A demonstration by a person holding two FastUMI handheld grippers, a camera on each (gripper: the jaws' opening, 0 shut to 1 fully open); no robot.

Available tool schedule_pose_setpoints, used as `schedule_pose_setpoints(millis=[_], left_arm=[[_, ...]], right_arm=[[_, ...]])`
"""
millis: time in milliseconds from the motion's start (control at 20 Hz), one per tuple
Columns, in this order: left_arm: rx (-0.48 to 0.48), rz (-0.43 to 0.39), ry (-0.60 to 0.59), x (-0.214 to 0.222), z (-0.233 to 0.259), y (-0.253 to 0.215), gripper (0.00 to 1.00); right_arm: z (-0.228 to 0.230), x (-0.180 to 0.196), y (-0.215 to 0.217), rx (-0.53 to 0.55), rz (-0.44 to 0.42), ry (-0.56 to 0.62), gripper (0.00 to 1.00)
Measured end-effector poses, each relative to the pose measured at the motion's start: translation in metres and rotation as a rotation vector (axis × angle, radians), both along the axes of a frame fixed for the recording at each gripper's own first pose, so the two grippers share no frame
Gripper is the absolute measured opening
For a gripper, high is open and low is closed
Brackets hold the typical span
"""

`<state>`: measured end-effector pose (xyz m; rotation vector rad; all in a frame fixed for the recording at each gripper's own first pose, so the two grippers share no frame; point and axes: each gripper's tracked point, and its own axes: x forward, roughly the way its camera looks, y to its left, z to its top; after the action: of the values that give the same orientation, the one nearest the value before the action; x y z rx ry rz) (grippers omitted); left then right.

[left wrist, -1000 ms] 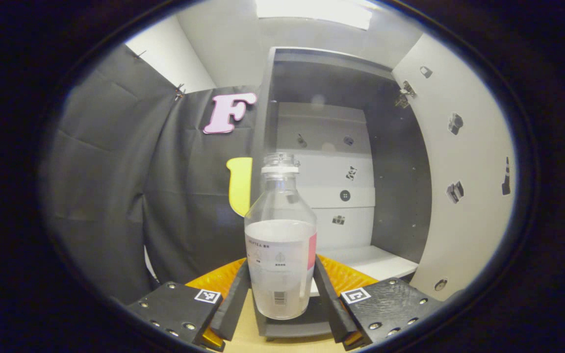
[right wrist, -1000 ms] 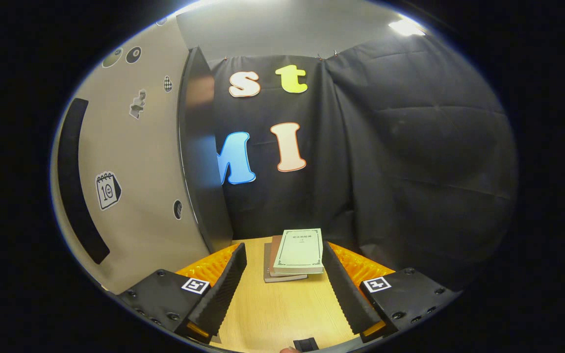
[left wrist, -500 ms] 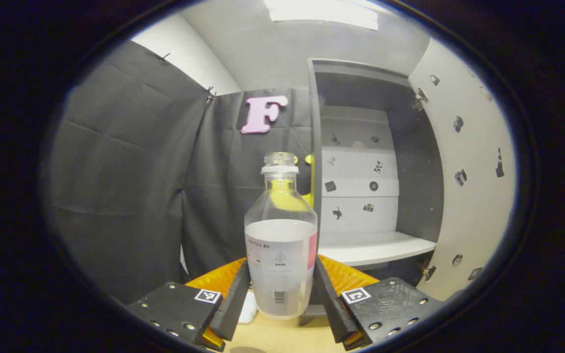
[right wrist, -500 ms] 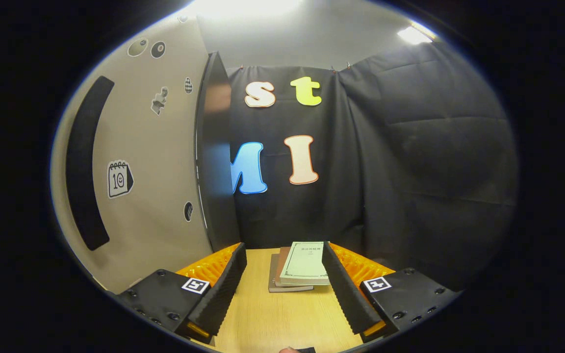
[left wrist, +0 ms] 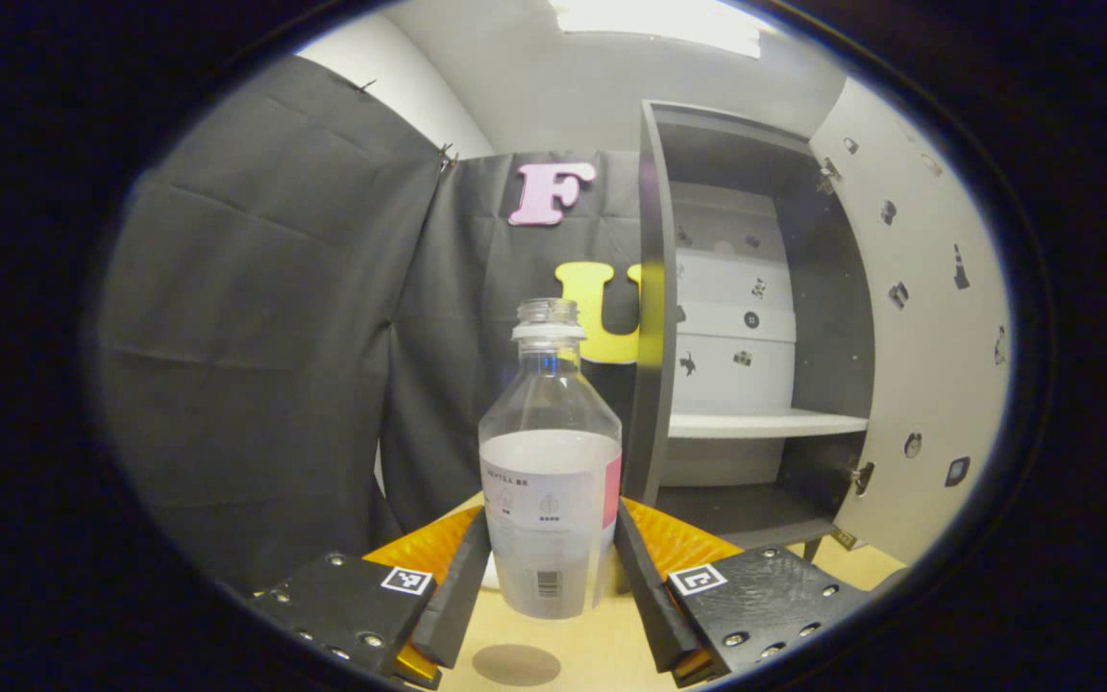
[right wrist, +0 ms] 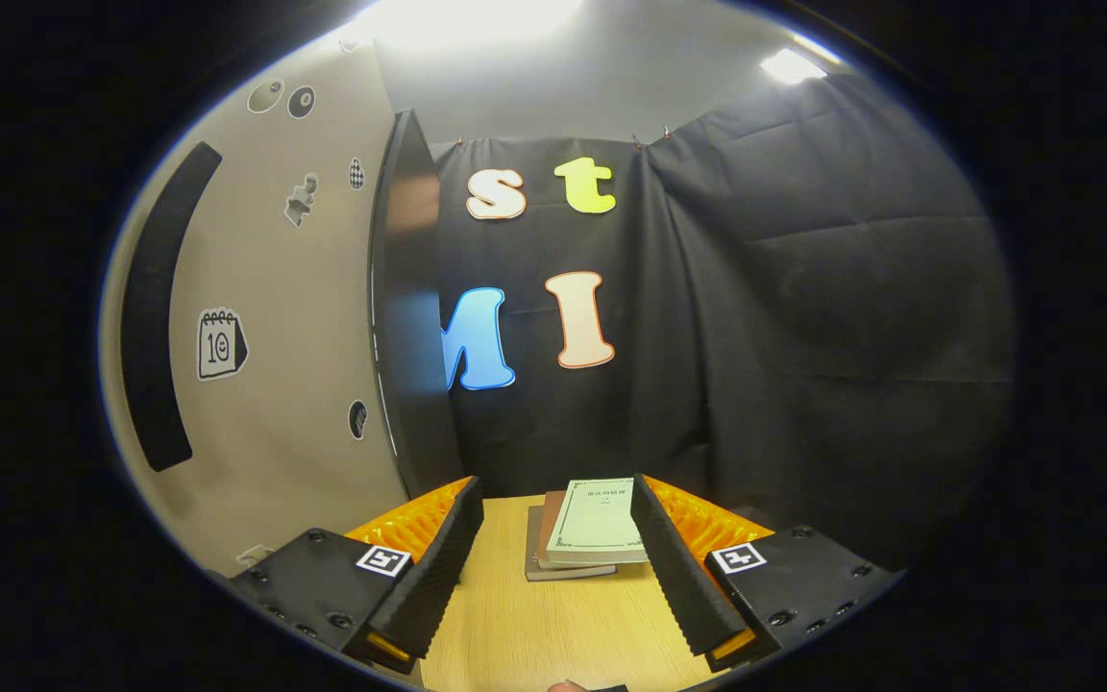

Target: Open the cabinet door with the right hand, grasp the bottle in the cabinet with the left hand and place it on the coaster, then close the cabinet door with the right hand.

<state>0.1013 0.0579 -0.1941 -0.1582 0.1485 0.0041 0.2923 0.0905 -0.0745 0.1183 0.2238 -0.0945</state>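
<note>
Left gripper (left wrist: 551,577): we are pinching the clear plastic bottle (left wrist: 550,461) at lower centre of the left gripper view, both fingers pressing on its labelled lower body.
Bottle: we are holding it upright above the wooden tabletop (left wrist: 602,654), outside the cabinet (left wrist: 755,317), which stands at right of frame with its door (left wrist: 938,317) swung wide.
Coaster: we are taking the dark round disc (left wrist: 516,664) at bottom centre, just below the bottle, to be it.
Right gripper (right wrist: 558,567): we are keeping its fingers spread and empty at the bottom of the right gripper view, over the table in front of a stack of books (right wrist: 582,529); the door face with its long black handle (right wrist: 155,308) is at left.
Risk: we are judging that a descent off centre would land the bottle on the disc's edge and tip it; an early release would drop it.
Hidden: the disc's near edge is cut off by the frame, the bottle's base is partly masked by the fingers, and the liquid level is hard to read.
</note>
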Motion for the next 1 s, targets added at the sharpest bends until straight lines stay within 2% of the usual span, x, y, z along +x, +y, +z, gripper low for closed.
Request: schedule_pose_setpoints(millis=[650, 1000], left_arm=[[-0.022, 0.033, 0.223, 0.003, -0.151, 0.008, 0.72], [0.009, 0.053, 0.276, 0.009, -0.182, 0.002, 0.72]], right_arm=[[-0.013, 0.007, 0.004, -0.091, 0.015, 0.052, 0.98], [-0.022, 0.006, -0.003, -0.116, 0.024, 0.078, 0.98]])
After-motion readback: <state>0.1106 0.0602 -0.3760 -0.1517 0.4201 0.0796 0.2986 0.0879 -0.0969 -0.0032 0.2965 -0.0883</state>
